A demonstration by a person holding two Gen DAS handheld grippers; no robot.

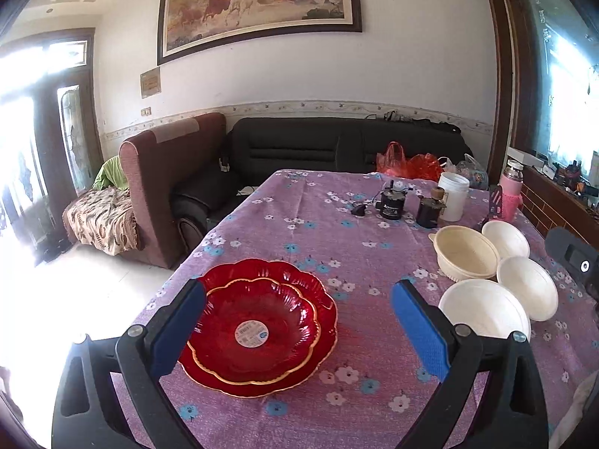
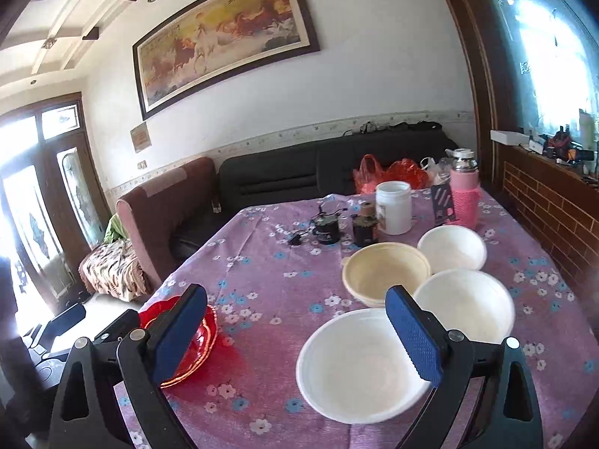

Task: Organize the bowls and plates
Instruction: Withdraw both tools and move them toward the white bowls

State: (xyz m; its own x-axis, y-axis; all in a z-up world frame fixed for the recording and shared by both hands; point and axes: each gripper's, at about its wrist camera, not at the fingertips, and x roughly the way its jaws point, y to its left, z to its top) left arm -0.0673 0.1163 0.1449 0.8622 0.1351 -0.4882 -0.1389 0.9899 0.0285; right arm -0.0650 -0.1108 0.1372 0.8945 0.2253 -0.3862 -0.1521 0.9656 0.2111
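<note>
Hovering wide open: left gripper (image 1: 297, 331) over red plates (image 1: 258, 325), right gripper (image 2: 297, 333) over white bowl (image 2: 355, 366).

I see my left gripper (image 1: 298, 327) and right gripper (image 2: 297, 335) alike: black angular arms, silver screws at the joints, blue textured pads (image 2: 413, 335) on the fingers.

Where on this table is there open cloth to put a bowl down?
Bare purple floral tablecloth lies between the stacked red glass plates and the four bowls: one cream plastic bowl, three white bowls. The far end is crowded around the white plastic jar and pink flask.
</note>
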